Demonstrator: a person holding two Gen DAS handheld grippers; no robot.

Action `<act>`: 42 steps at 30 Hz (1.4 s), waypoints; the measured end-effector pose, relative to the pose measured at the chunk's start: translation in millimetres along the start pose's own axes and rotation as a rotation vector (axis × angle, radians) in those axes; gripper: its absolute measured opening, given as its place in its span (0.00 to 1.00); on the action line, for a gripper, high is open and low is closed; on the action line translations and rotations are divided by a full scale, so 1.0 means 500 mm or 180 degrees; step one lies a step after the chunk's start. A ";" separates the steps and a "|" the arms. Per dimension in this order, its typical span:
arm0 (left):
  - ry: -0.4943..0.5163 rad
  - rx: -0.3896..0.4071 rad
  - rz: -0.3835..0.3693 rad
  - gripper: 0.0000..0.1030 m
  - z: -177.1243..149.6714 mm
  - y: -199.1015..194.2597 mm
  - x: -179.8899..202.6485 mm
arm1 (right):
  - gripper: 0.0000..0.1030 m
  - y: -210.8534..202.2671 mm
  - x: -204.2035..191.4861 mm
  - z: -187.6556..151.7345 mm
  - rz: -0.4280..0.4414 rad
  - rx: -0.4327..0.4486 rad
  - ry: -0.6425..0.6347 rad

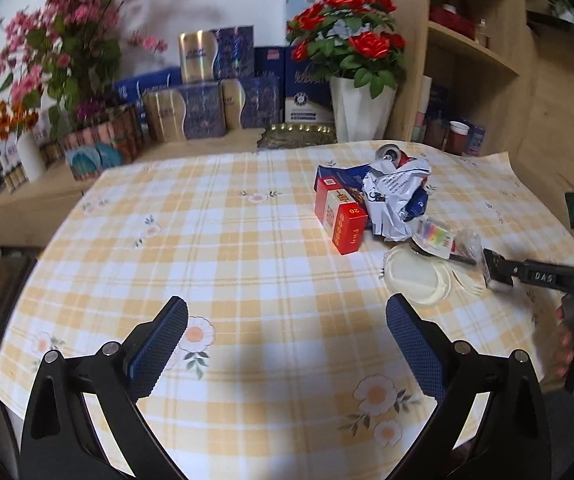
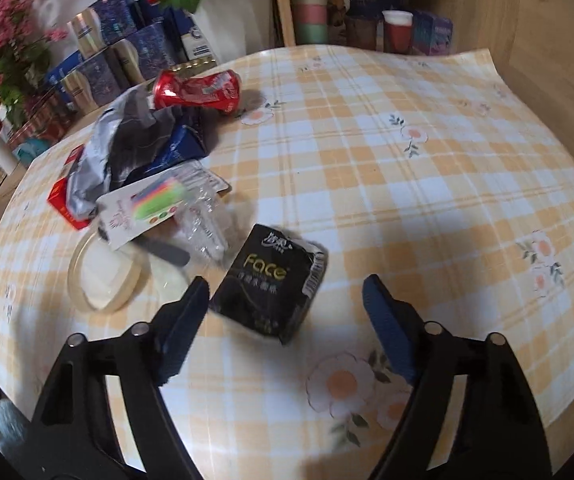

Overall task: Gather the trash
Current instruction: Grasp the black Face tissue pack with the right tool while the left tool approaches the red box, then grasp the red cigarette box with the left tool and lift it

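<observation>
Checked tablecloth [image 2: 407,200], trash clustered at its far-left side, shelves and flowers beyond.

Right gripper [image 2: 287,312] stands spread, gripping nothing; the black tissue pack [image 2: 271,284] lies tilted between its fingers, hard against the left one, so an off-centre close could skid it into the clear wrapper [image 2: 203,228] behind. Left gripper [image 1: 287,344] is spread over bare cloth.

A tabletop [image 1: 247,240] covered by a yellow-and-white checked cloth with daisy prints is seen. Behind it, blue and gold gift boxes [image 1: 207,92] are stacked on a wooden sideboard. A white faceted vase of red roses [image 1: 361,108] is set at the far edge, and pink blossom branches [image 1: 59,32] are placed further left. A red paper cup [image 1: 458,136] is kept in the wooden shelf unit [image 1: 475,52].
</observation>
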State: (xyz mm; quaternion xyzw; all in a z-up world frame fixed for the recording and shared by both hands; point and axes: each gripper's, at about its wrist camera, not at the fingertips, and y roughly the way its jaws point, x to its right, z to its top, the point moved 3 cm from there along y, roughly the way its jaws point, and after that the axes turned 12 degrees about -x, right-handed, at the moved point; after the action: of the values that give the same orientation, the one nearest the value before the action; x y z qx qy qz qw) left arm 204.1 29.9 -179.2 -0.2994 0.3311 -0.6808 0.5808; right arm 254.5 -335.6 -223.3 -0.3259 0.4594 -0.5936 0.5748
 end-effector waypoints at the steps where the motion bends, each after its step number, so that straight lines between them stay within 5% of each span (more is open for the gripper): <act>1: -0.0040 -0.0027 -0.0032 0.94 0.003 0.007 -0.001 | 0.72 0.008 0.001 0.004 0.0016 -0.0024 0.0045; 12: -0.0359 -0.0268 -0.0119 0.94 0.015 0.060 -0.019 | 0.69 0.043 -0.015 0.014 -0.0138 -0.0107 0.0021; 14: -0.0406 -0.0281 -0.0154 0.94 0.017 0.064 -0.022 | 0.54 0.041 -0.018 0.014 -0.0139 -0.0093 -0.0019; 17: -0.0511 -0.0323 -0.0297 0.94 0.024 0.073 -0.025 | 0.47 0.030 -0.018 0.009 -0.0092 -0.0078 -0.0036; 30: -0.1259 -0.0591 -0.1134 0.62 0.161 0.188 0.009 | 0.45 -0.053 0.008 -0.005 0.0040 0.0307 0.0118; 39: -0.0756 -0.0724 -0.0600 0.62 0.219 0.278 0.074 | 0.45 -0.064 0.033 -0.009 0.0090 0.0342 0.0188; 42: -0.0829 -0.0820 -0.0614 0.57 0.219 0.304 0.061 | 0.45 -0.066 0.039 -0.008 0.0096 0.0346 0.0194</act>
State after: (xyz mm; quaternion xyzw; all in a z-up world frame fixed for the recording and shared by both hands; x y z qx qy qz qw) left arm 376.6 -27.8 -233.9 -0.4870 0.3073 -0.6408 0.5077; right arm 235.7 -356.6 -197.2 -0.2689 0.4486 -0.6186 0.5862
